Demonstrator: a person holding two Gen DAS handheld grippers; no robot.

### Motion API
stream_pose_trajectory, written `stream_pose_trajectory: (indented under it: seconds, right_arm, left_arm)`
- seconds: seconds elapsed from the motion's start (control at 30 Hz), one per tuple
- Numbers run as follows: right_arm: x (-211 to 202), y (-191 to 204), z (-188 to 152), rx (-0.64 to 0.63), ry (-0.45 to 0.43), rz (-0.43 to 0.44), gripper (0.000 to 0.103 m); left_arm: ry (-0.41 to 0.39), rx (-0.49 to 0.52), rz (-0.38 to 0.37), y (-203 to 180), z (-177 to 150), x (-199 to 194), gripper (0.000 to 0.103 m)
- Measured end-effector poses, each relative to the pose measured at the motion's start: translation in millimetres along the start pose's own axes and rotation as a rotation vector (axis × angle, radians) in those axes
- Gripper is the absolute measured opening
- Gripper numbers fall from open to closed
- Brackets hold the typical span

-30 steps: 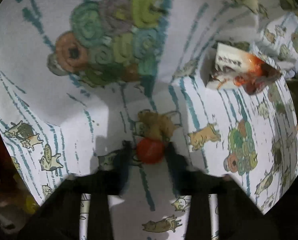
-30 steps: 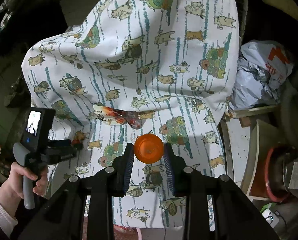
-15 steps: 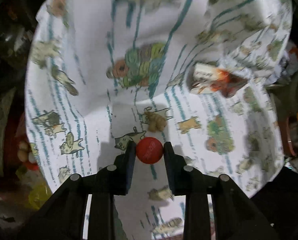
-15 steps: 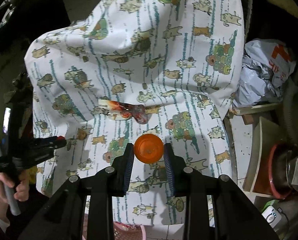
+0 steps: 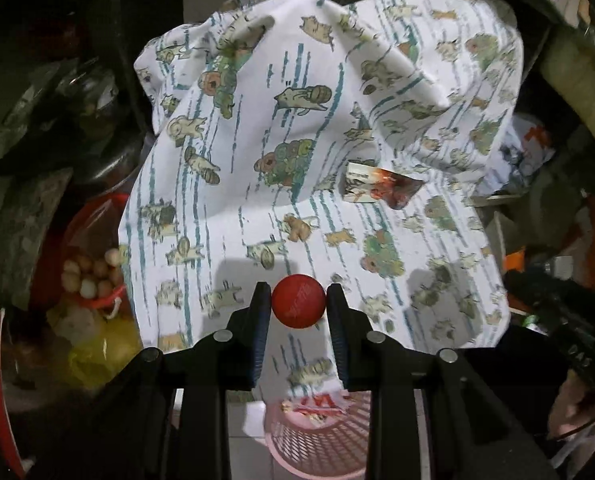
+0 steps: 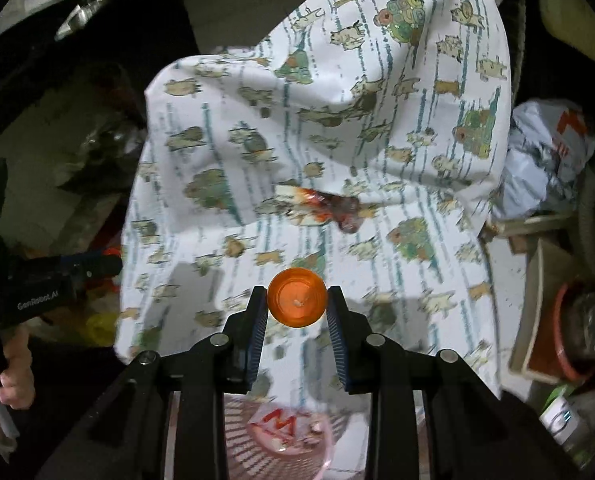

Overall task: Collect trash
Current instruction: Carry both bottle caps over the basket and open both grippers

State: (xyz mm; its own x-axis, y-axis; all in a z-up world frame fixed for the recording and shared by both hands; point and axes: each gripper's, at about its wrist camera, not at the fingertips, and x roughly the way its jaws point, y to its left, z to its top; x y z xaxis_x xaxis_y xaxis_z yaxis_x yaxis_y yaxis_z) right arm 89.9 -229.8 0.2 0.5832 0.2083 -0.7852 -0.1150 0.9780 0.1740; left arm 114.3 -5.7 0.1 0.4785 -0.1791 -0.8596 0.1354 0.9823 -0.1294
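Cloth (image 5: 329,128) printed with cats and blue stripes is covering the bench and taking up most of both views, with dark household clutter crowding round it. Below its near edge a pink basket (image 5: 321,436) is standing, already holding at least one piece with red lettering, so some collecting looks done. Judging from that, the task is partway along: two pieces are in hand and not yet dropped, and one more is waiting on the cloth.

That waiting piece, a crumpled wrapper (image 5: 381,188) in white and orange-red, is lying near the middle of the cloth, well ahead of both tools and slightly right of the left one.

The left tool (image 5: 298,307) is gripping a red cap (image 5: 298,306) between its narrow fingers, hanging over the near edge of the cloth, just above the basket. The right tool (image 6: 296,303) is pinching an orange cap (image 6: 296,302) the same way, with the basket showing beneath it.
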Motion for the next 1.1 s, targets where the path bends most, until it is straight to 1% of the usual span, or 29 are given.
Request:
stream_pose_trajectory:
  seconds: [0.1,0.2,0.37,0.47,0.57,0.67,0.8,0.87,0.97,1.03,1.1]
  right_arm:
    - [-8,7,-12,0.012,0.004,0.02,0.032]
    - [-11,15,-26,0.011,0.019,0.035,0.032]
    - [-1,20,-46,0.037,0.084,0.063,0.032]
    - [6,22,-56,0.027,0.106,0.037,0.032]
    - [14,18,-60,0.031,0.122,0.026,0.032]
    - [22,13,-65,0.048,0.153,0.034,0.032]
    - [39,8,-74,0.064,0.219,0.056,0.032]
    - [50,5,-79,0.087,0.252,0.057,0.032]
    - [65,-3,-89,0.168,0.308,0.094,0.032]
    - [77,-9,-97,0.23,0.342,0.123,0.032]
    - [86,-13,-104,0.269,0.361,0.131,0.032]
  left_arm:
    - [-0.008,-0.007,0.006,0,-15,-12,0.027]
    - [0.005,0.0,0.018,-2,-32,-13,0.027]
    - [0.106,-0.035,-0.006,1,-62,11,0.027]
    - [0.149,-0.03,-0.001,0,-76,23,0.027]
    - [0.213,-0.058,-0.037,2,-87,39,0.027]
    - [0.267,-0.076,-0.043,5,-98,55,0.027]
    - [0.354,-0.116,-0.08,8,-110,78,0.027]
    - [0.396,-0.137,-0.081,10,-117,90,0.027]
    - [0.447,-0.129,-0.071,8,-128,106,0.027]
    - [0.487,-0.145,-0.088,7,-136,119,0.027]
    - [0.516,-0.155,-0.103,7,-145,133,0.027]
